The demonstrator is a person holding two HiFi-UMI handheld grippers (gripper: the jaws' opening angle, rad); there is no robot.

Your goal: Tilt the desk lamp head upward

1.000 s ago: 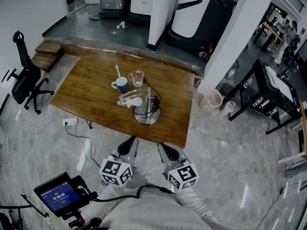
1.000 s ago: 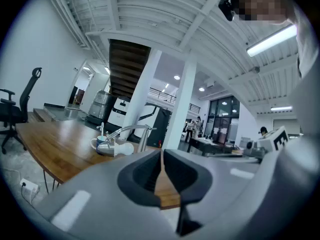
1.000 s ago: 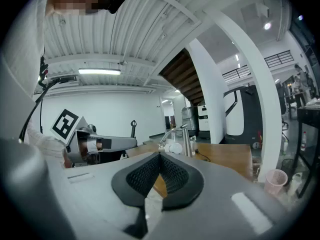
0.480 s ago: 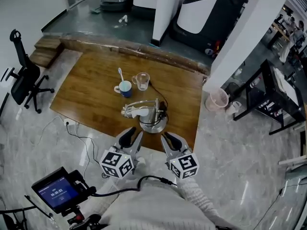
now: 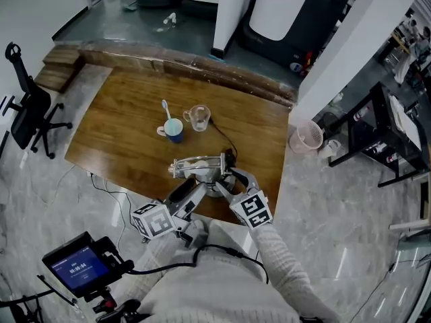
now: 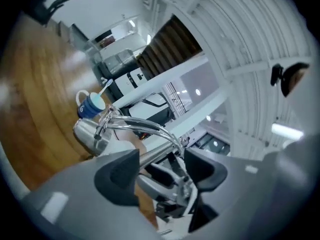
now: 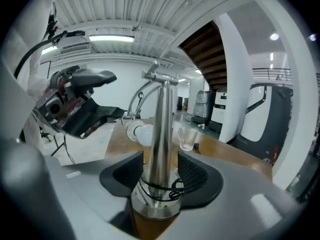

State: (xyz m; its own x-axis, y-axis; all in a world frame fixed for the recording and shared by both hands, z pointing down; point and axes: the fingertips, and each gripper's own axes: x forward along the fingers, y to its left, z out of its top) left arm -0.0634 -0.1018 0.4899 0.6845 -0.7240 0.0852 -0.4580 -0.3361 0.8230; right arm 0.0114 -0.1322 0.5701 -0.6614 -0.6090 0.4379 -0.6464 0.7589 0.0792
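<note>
Chrome desk lamp (image 5: 202,164) stands near the front edge of the wooden table (image 5: 121,133).

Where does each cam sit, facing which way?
Head view: on the person's head, facing steeply down at the table and lamp; left gripper, right gripper and a sleeve show.
Left gripper view: on the left gripper, facing along its opening jaws, lamp arm between them, mug beyond.
Right gripper view: on the right gripper, facing along its opening jaws, lamp pole between them; left gripper at left.
Shared: all see the lamp.

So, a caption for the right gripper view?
Right tool, jaws opening, straddles the desk lamp post; glass cup behind.
</note>
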